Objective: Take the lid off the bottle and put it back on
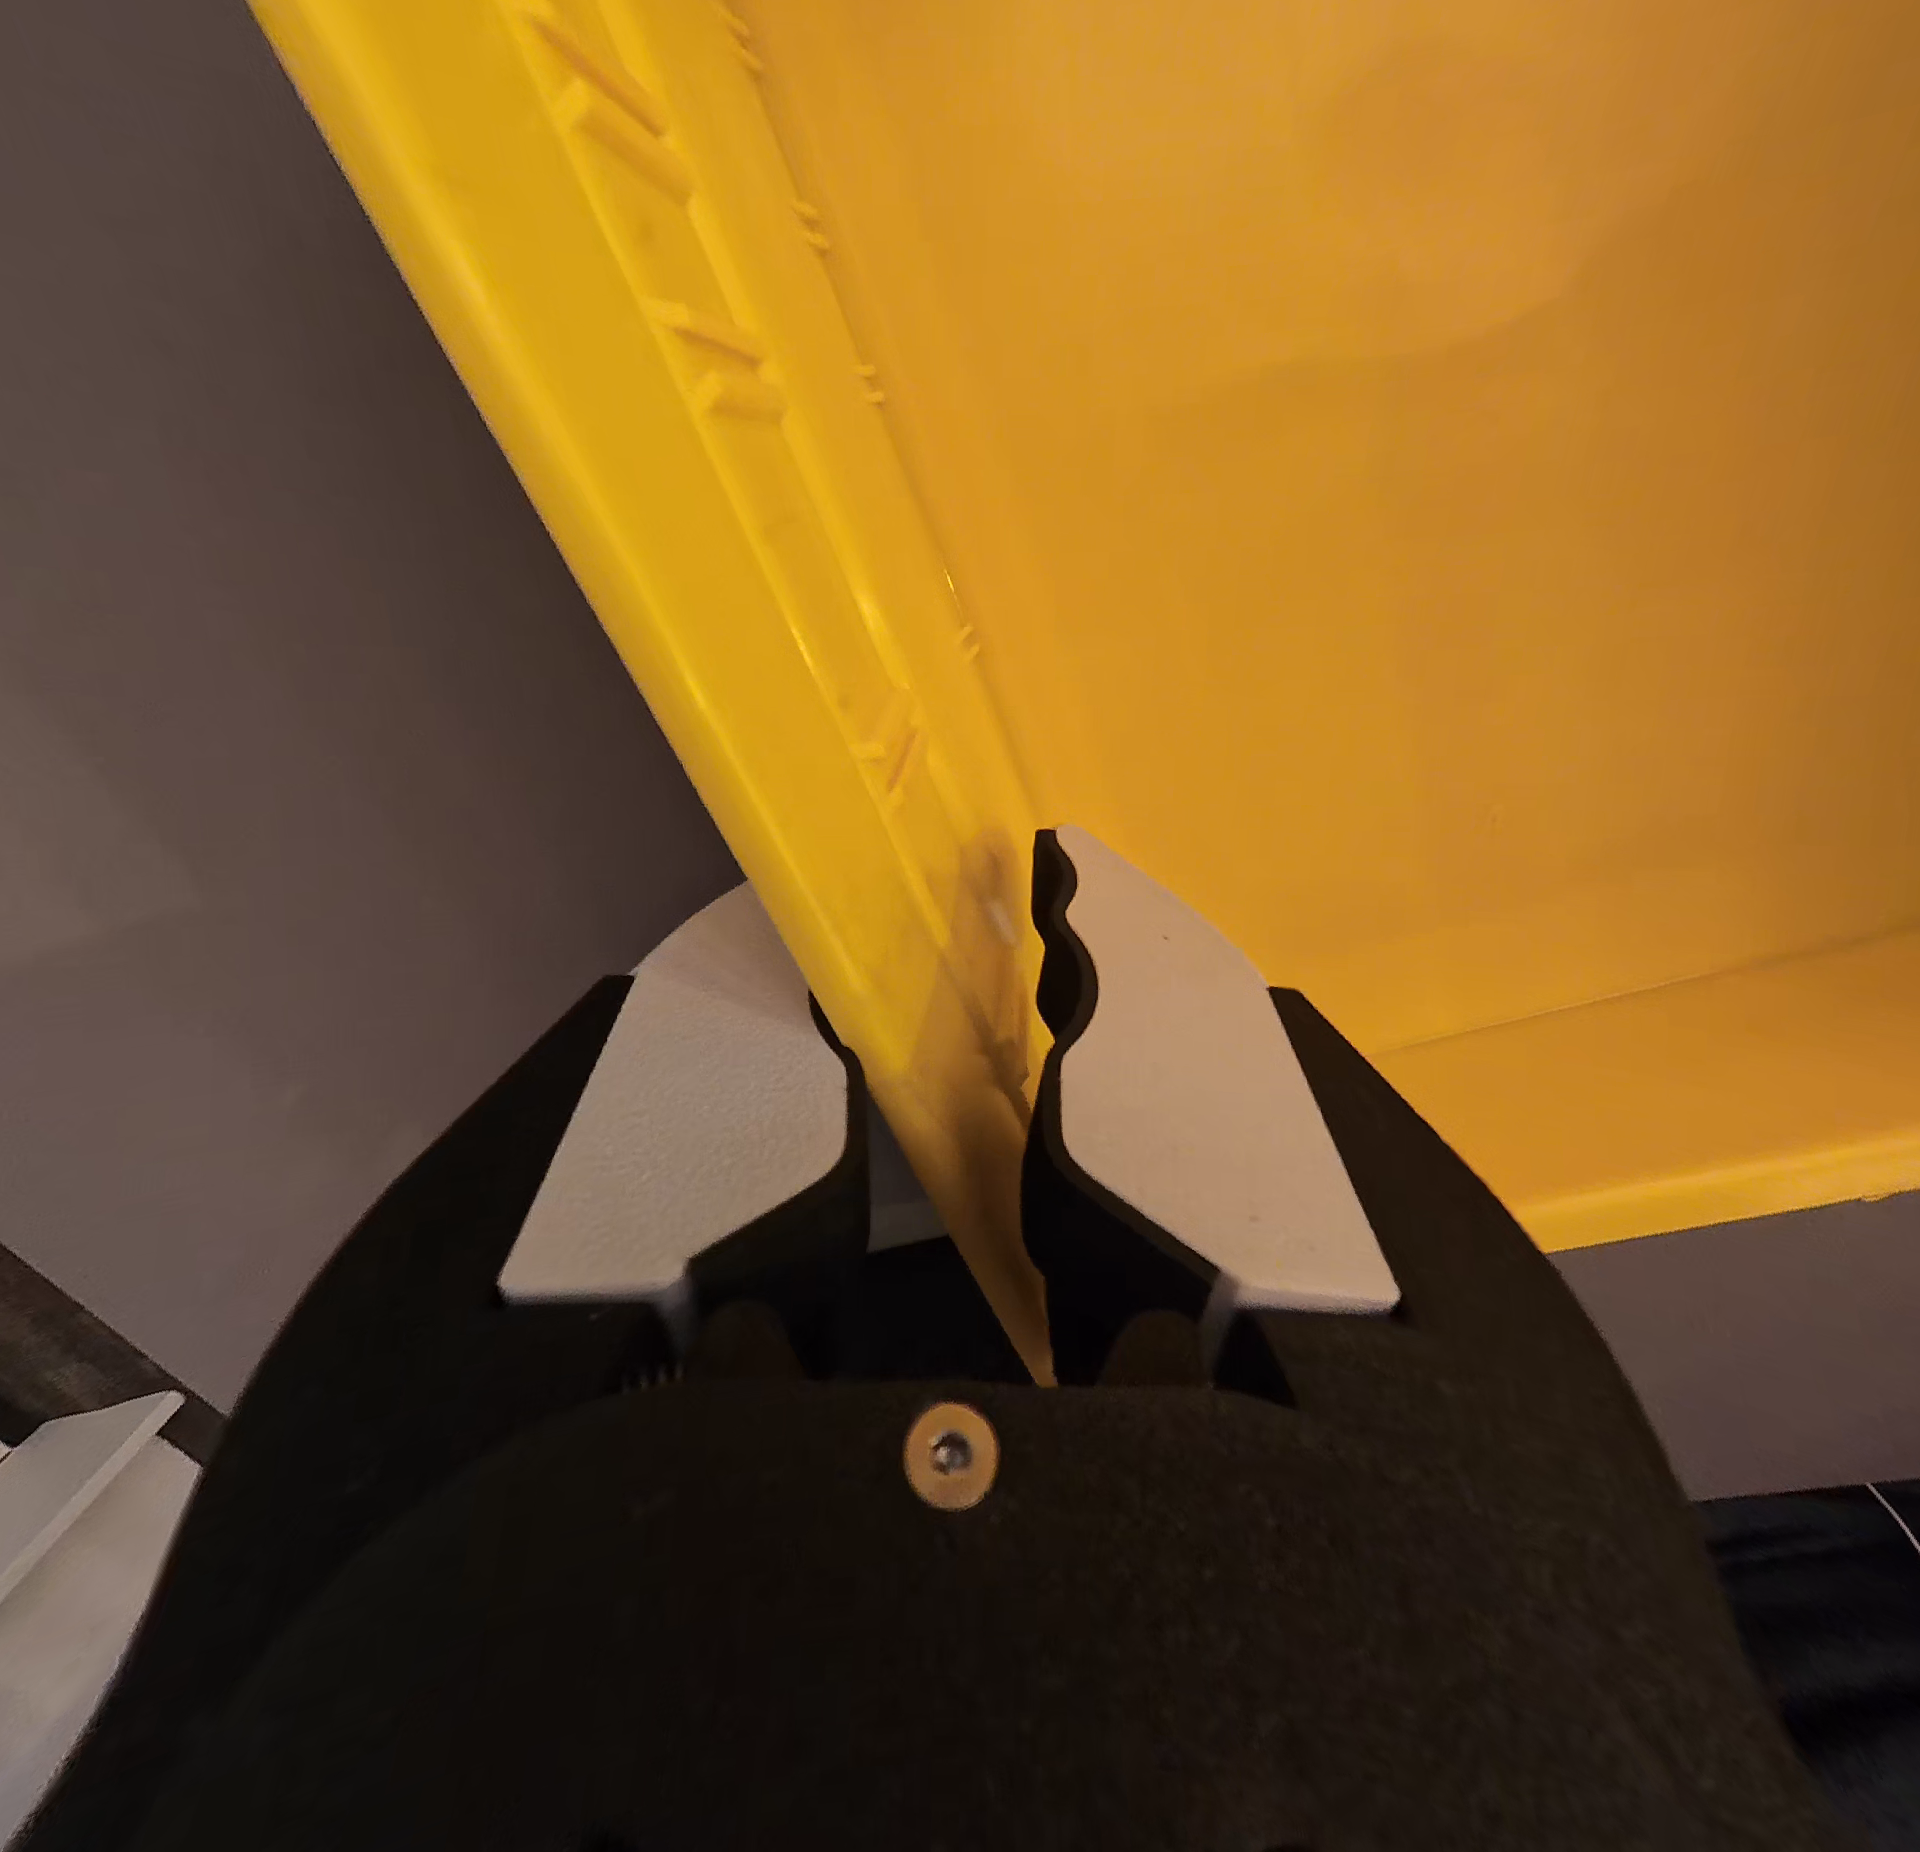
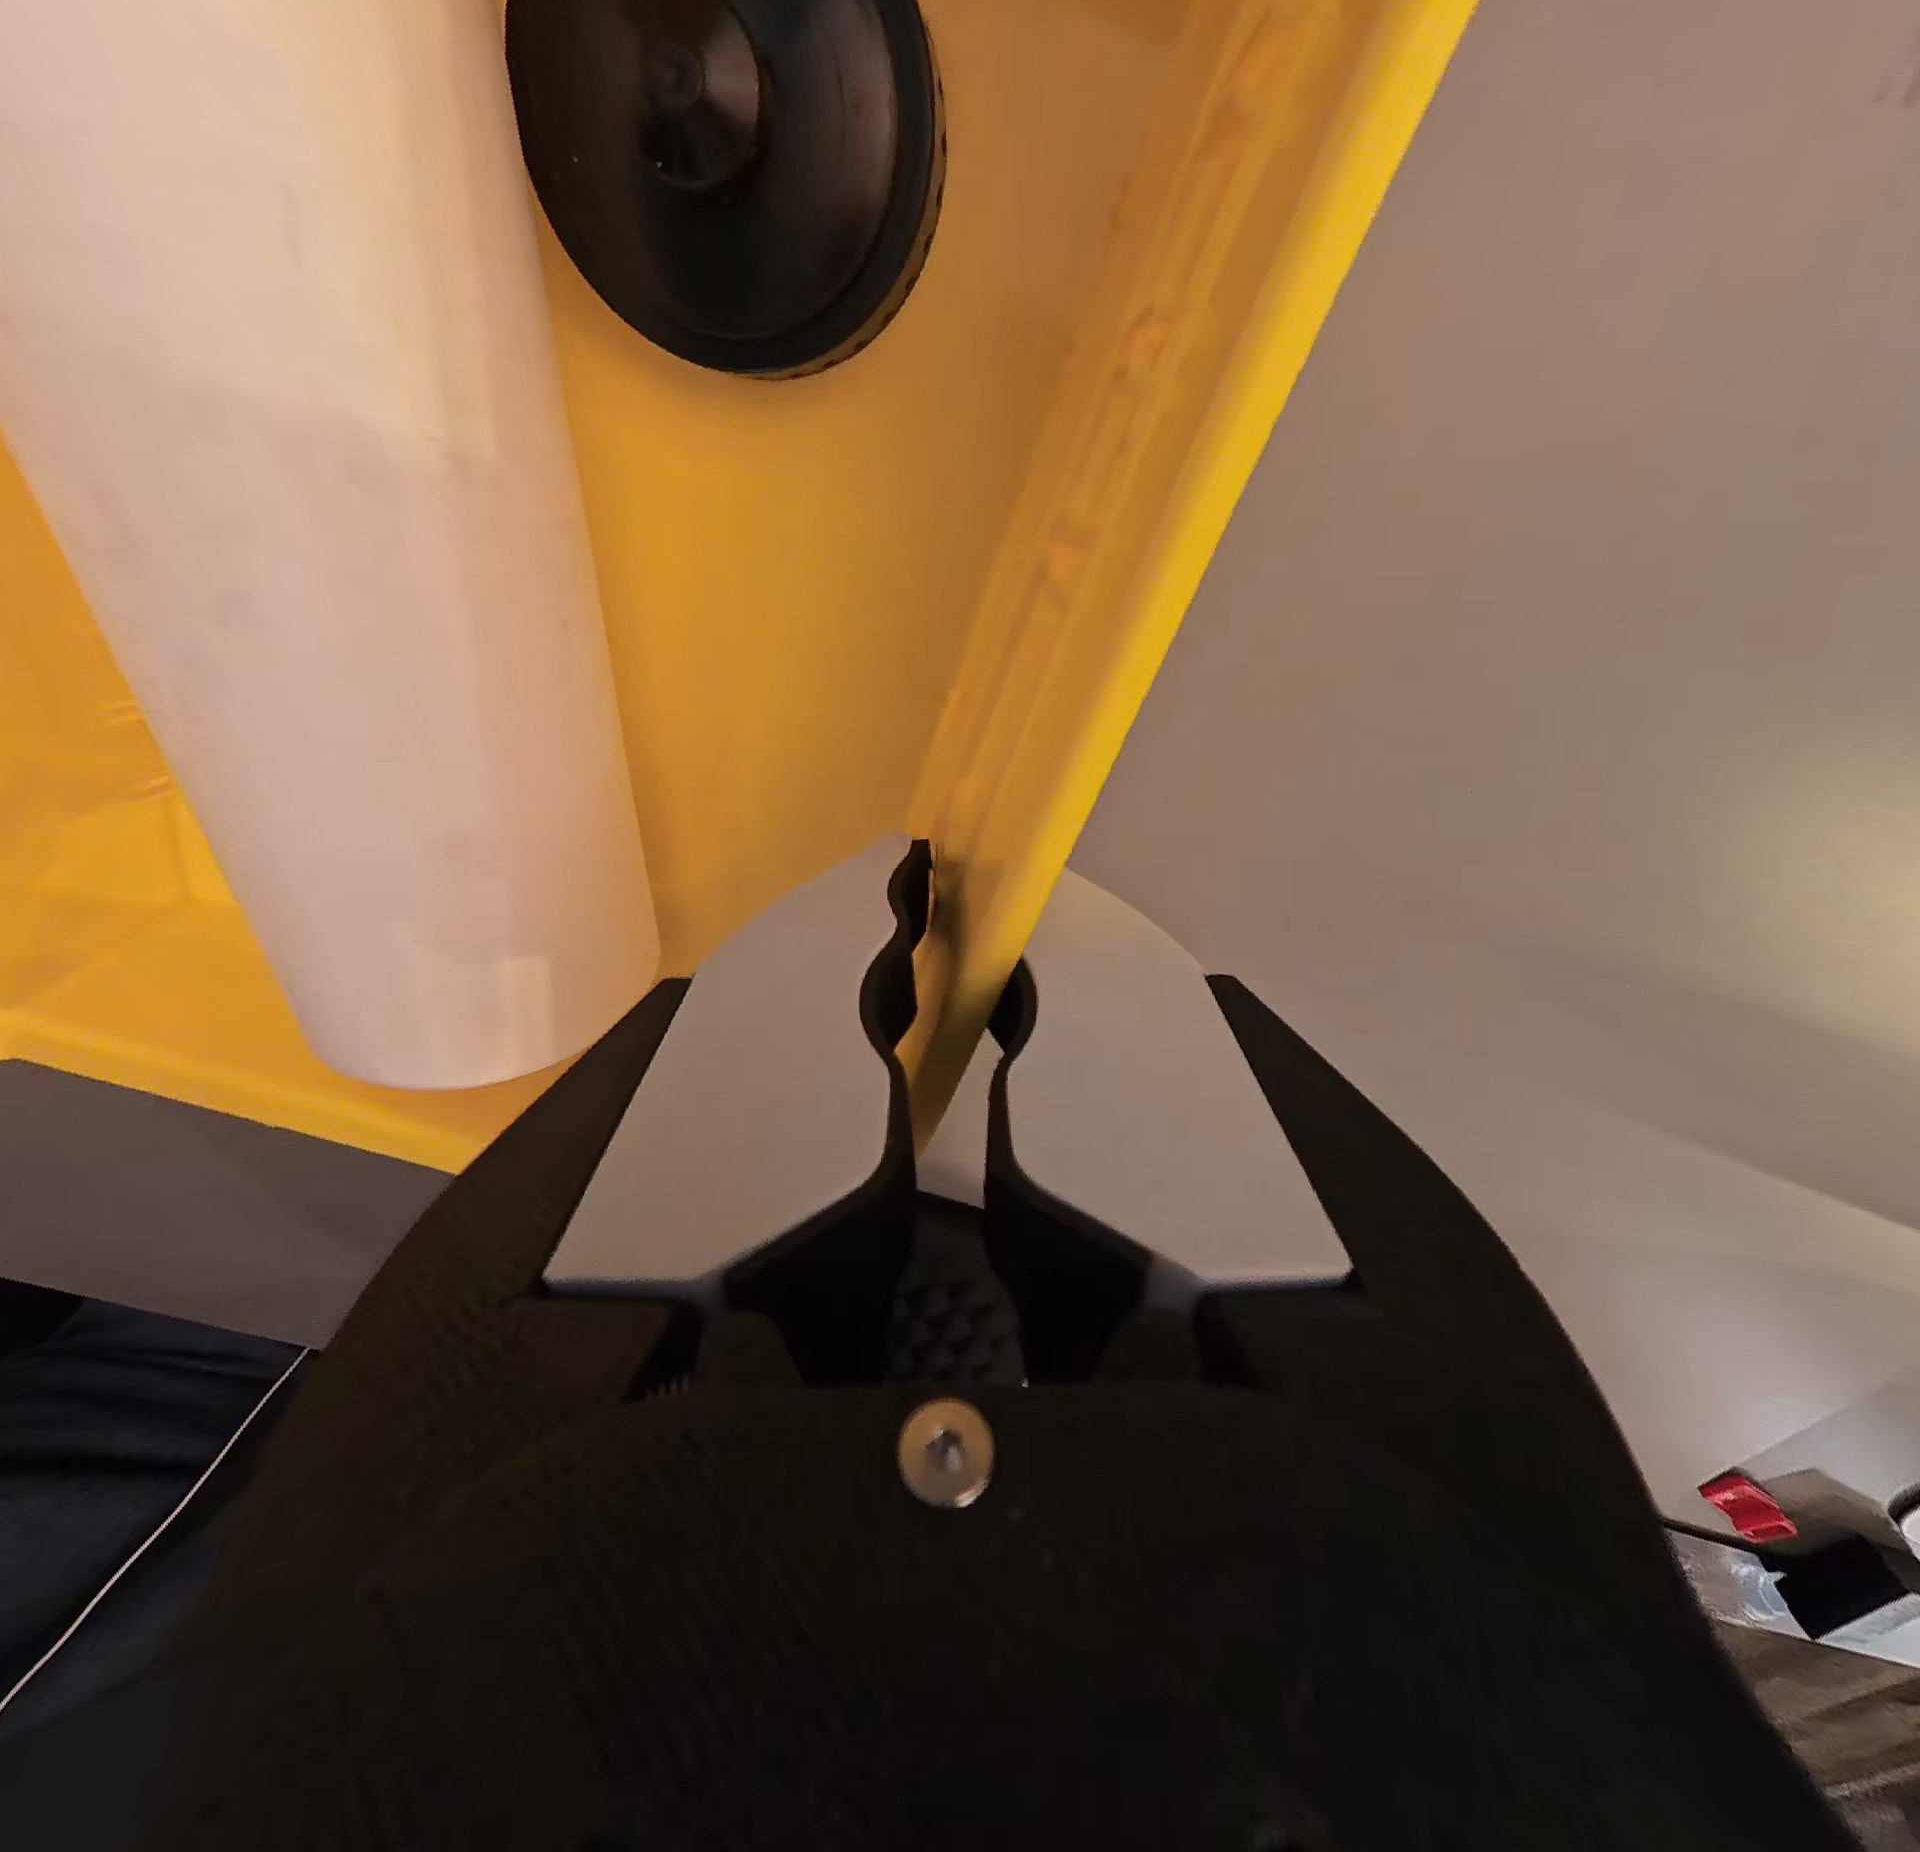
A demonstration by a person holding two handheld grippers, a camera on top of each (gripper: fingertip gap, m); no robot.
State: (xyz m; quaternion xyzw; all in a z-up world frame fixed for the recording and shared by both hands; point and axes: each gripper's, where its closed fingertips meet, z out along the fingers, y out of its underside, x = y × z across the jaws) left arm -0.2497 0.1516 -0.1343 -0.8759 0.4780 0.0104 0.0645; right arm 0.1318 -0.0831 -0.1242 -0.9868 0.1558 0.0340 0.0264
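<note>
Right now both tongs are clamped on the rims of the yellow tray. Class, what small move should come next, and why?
Probably set the yellow tray down flat and open both tongs. The left tongs and the right tongs each pinch a rim, so neither is free for the task. The white bottle lies on its side in the tray, with the black lid loose beside it.

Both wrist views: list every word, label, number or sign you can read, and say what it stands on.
No text can be read in either view.
Yellow tray: only raised ribs on the rim, no letters.
White bottle: the visible side is plain.
Black lid: no writing shows.
Red item at the lower right: too small and blurred to tell.
</note>
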